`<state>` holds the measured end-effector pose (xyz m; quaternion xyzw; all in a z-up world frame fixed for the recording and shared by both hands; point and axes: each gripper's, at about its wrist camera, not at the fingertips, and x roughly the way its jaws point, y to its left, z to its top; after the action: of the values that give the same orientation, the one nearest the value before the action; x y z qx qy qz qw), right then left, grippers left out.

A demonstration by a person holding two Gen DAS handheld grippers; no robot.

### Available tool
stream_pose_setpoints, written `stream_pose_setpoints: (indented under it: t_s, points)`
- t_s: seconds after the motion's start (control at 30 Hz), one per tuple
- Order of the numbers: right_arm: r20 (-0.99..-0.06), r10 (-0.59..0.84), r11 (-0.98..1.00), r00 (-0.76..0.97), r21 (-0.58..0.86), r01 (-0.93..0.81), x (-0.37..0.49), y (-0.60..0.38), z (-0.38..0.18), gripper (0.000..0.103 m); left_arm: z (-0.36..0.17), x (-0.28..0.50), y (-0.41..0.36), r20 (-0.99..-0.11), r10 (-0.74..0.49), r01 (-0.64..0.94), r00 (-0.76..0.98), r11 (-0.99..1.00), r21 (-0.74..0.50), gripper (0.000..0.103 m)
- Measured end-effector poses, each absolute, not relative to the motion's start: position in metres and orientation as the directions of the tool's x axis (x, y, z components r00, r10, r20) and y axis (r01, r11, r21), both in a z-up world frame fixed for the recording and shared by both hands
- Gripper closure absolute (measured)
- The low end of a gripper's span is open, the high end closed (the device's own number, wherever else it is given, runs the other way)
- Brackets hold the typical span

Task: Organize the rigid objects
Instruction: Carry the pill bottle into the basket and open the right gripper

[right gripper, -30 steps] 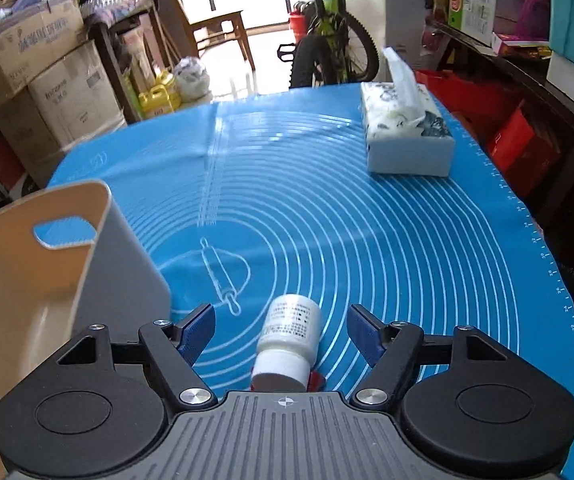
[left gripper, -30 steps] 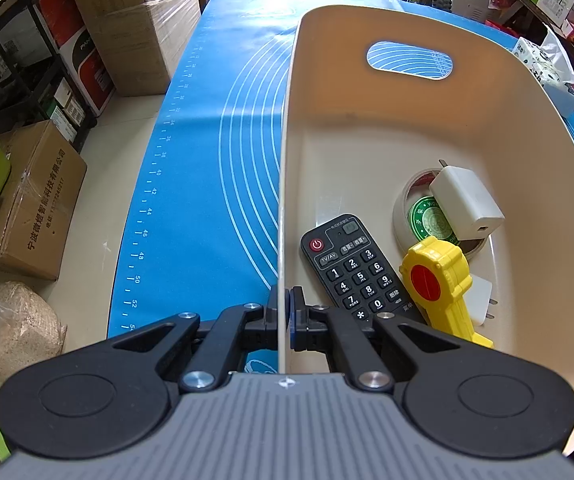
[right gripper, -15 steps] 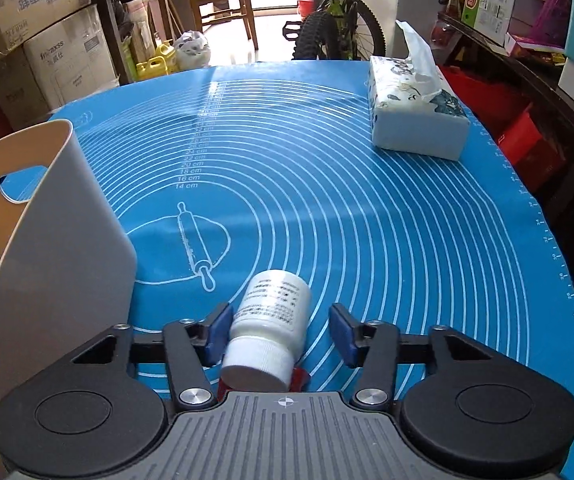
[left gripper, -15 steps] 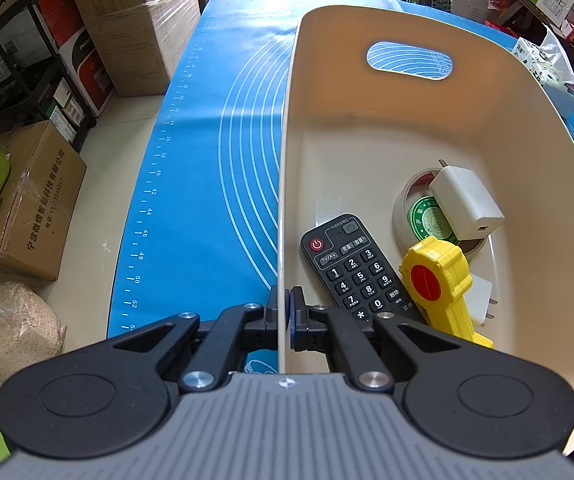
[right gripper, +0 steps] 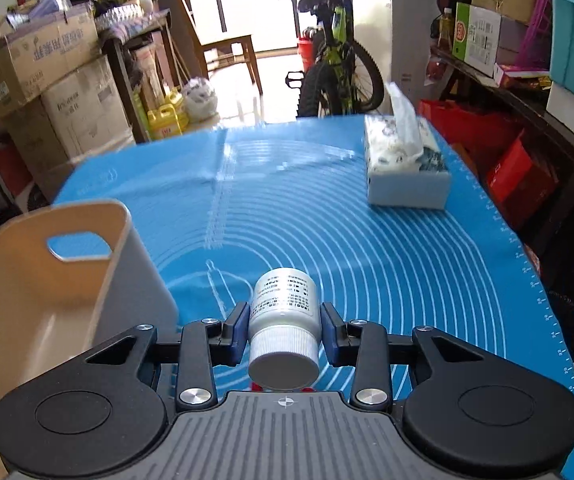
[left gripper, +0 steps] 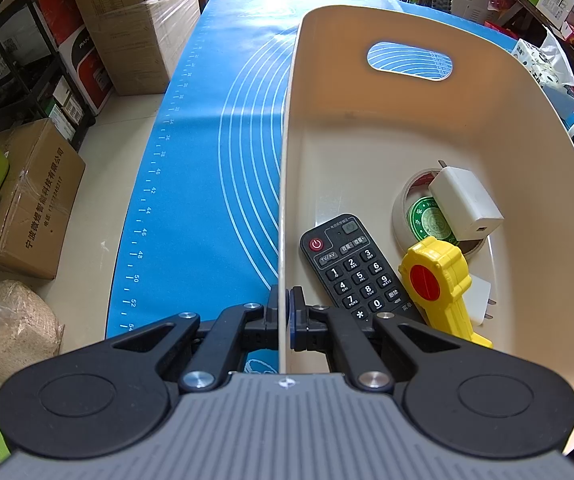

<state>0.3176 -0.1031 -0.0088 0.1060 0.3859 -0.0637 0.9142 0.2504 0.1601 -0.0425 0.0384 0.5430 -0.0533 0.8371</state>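
Pill bottle [right gripper: 285,312] is clamped in the right hand-held gripper [right gripper: 285,330], lifted off the blue worktop [right gripper: 407,264], cap toward the camera; transfer step judged in hand. Bin [right gripper: 39,280] lies at 9 o'clock, so a leftward carry and release is called for. Bin wall [left gripper: 283,240] is pinched by the left hand-held gripper [left gripper: 285,320], held level

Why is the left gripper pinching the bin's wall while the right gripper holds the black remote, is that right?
Not quite. The right gripper holds a white pill bottle, not the remote; the right wrist view shows it between the fingers. The black remote lies inside the bin, as the left wrist view shows. The left gripper does pinch the bin's wall.
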Motion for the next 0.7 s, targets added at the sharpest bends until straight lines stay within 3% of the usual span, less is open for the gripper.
stream_pose_setpoints:
  t_s: [0.37,0.7]
  points:
    - [-0.621,0.047,0.973,0.783,0.207,0.106,0.285,-0.061,0.046,0.059,-0.043,0.250,0.160,-0.913,-0.046,0.131,0.405,0.991,0.008,0.099]
    - [-0.673,0.179,0.982,0.718,0.168,-0.087,0.282,0.013,0.022,0.059,-0.043,0.250,0.160,-0.913,-0.046,0.131,0.405,0.991,0.008,0.099]
